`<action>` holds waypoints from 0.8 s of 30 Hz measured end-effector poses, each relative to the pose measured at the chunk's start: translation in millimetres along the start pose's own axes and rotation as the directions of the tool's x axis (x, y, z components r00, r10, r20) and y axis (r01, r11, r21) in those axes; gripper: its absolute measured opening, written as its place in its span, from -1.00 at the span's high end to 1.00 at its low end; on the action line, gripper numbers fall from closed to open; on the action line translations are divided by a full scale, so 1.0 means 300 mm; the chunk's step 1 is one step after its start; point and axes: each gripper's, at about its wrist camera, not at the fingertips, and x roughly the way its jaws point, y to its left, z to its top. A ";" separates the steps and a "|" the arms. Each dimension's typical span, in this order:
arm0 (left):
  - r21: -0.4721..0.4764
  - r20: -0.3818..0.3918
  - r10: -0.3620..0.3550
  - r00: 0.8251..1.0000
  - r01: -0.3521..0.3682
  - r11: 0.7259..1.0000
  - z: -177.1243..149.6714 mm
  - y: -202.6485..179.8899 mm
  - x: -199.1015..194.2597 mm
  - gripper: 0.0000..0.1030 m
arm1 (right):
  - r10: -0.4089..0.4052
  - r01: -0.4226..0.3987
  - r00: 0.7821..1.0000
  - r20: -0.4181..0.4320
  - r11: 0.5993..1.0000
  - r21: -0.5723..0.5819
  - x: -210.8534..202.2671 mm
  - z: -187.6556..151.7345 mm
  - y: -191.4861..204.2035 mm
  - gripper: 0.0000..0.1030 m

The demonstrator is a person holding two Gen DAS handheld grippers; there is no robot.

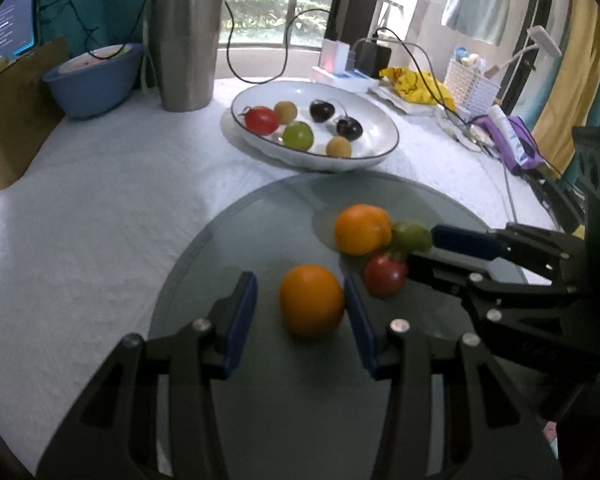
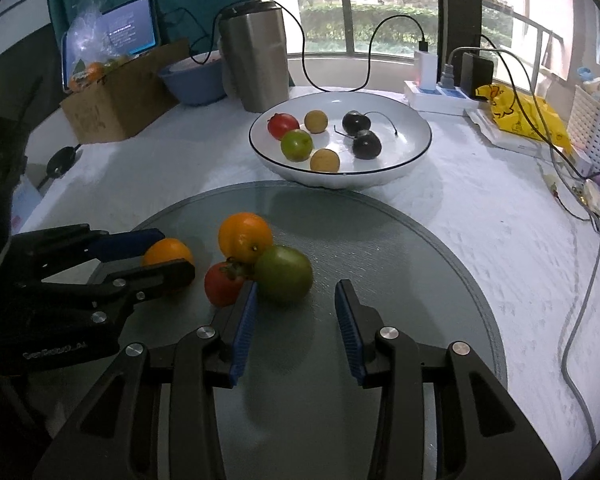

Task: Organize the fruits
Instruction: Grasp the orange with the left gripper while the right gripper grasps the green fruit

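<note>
Left wrist view: the left gripper (image 1: 300,316) has its blue-padded jaws spread around a round orange citrus fruit (image 1: 311,300) near the front edge of the round grey glass board (image 1: 236,248); the right-hand pad looks to be just touching the peel, the other standing clear. Right wrist view shows the right gripper (image 2: 296,320), jaws also spread and holding nothing, lined up on a green tomato-like fruit (image 2: 285,274) near the board's middle, beside a small red tomato (image 2: 222,288) and a second orange (image 2: 245,236). Beyond the board's far edge, a white dark-rimmed bowl (image 2: 412,152) already holds six small fruits. The orange looks firm and light, its peel giving fair purchase; a squeeze across its widest girth seems safest. The tomatoes, likely softer and slicker, would need gentler pressure.
</note>
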 end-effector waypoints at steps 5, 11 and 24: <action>0.000 -0.011 -0.011 1.000 0.011 1.000 -0.004 0.006 0.009 0.10 | 0.007 -0.007 1.000 -0.008 1.000 -0.006 0.026 0.022 0.012 0.19; 0.008 -0.013 -0.016 1.000 0.016 1.000 -0.002 0.003 0.011 0.31 | 0.019 -0.020 0.999 -0.027 1.000 -0.020 0.050 0.031 0.023 0.19; 0.017 -0.008 -0.025 1.000 0.025 1.000 -0.008 -0.009 -0.003 0.35 | 0.033 -0.033 0.999 -0.009 0.999 -0.020 0.027 0.026 0.018 0.35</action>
